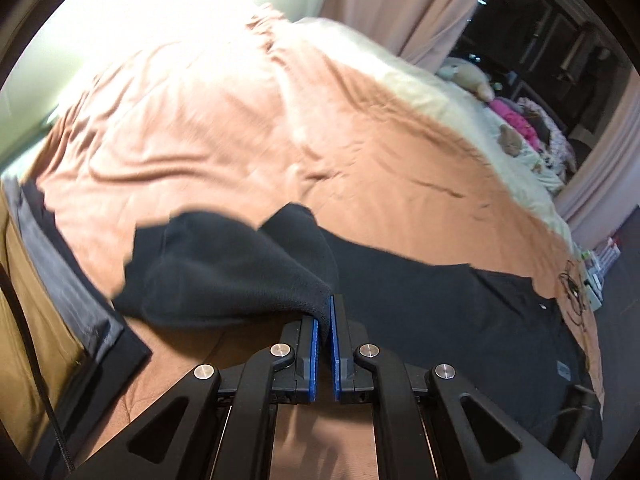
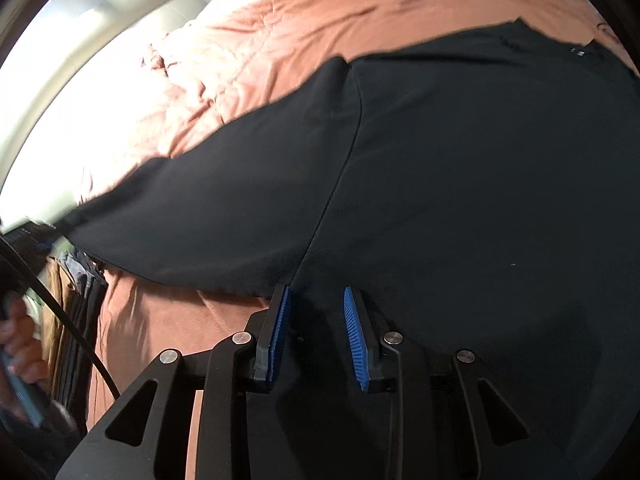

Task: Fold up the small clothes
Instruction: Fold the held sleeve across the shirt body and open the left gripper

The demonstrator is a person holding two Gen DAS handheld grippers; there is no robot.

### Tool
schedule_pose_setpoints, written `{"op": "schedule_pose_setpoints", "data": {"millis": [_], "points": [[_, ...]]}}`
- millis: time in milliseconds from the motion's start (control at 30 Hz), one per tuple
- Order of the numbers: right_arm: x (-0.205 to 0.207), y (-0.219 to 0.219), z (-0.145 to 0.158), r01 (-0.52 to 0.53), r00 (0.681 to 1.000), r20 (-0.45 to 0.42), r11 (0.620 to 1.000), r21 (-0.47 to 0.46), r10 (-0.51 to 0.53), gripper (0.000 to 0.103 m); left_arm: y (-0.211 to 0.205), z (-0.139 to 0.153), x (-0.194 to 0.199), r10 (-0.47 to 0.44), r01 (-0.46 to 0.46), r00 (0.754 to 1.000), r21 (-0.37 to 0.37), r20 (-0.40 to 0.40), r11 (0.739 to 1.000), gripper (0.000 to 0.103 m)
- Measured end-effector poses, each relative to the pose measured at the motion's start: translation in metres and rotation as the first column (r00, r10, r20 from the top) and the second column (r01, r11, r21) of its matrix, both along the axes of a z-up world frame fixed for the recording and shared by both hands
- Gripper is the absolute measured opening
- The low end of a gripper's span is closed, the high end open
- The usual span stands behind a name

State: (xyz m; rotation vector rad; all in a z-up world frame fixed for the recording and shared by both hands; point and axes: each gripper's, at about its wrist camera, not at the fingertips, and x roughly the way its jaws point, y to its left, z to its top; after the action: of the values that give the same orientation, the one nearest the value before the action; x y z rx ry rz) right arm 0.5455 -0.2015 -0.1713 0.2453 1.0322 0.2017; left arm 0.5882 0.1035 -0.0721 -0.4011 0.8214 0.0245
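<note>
A black shirt [image 2: 460, 168] lies spread on the peach bedspread [image 1: 224, 120]. In the left wrist view my left gripper [image 1: 325, 312] is shut on the shirt's sleeve [image 1: 224, 272], which is lifted and folded over above the bed. The shirt body [image 1: 460, 320] stretches away to the right. In the right wrist view my right gripper [image 2: 316, 300] is open, its blue pads [image 2: 280, 320] standing apart over the shirt near the seam where the sleeve [image 2: 224, 208] joins the body. It holds nothing.
A stack of folded grey and tan clothes [image 1: 60, 280] lies at the bed's left edge, also in the right wrist view [image 2: 76, 300]. Plush toys [image 1: 472, 76] and a pink pile [image 1: 520, 120] sit at the far right. Curtains [image 1: 400, 0] hang behind.
</note>
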Motion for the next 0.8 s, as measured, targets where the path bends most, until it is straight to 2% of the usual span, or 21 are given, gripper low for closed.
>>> {"op": "schedule_pose_setpoints", "data": {"millis": [267, 333, 400, 433, 600, 800], "points": [[-0.004, -0.017, 0.025, 0.022, 1.0, -0.003, 1.0, -0.003, -0.022, 0.026, -0.05, 0.054, 0.009, -0.107, 0.106, 0.99, 0.024, 0.086, 0.994, 0.005], [-0.011, -0.022, 0.035, 0.03, 1.0, 0.006, 0.999, -0.014, -0.03, 0.036, -0.067, 0.064, 0.008, -0.141, 0.139, 0.985, 0.034, 0.101, 0.99, 0.005], [-0.019, -0.03, 0.044, 0.041, 0.999, 0.029, 0.999, -0.013, -0.041, 0.061, -0.082, 0.074, 0.008, -0.171, 0.167, 0.979, 0.042, 0.115, 0.985, 0.005], [-0.024, -0.035, 0.05, 0.049, 0.998, 0.048, 0.999, -0.013, -0.048, 0.063, -0.091, 0.078, 0.009, -0.187, 0.183, 0.975, 0.043, 0.123, 0.982, 0.005], [-0.047, -0.064, 0.068, 0.077, 0.994, 0.084, 0.997, -0.018, -0.076, 0.063, -0.134, 0.099, 0.013, -0.256, 0.252, 0.954, 0.046, 0.156, 0.967, 0.005], [-0.077, -0.101, 0.084, 0.141, 0.985, 0.105, 0.99, -0.002, -0.14, 0.063, -0.193, 0.118, 0.015, -0.367, 0.361, 0.91, 0.066, 0.194, 0.93, 0.005]]}}
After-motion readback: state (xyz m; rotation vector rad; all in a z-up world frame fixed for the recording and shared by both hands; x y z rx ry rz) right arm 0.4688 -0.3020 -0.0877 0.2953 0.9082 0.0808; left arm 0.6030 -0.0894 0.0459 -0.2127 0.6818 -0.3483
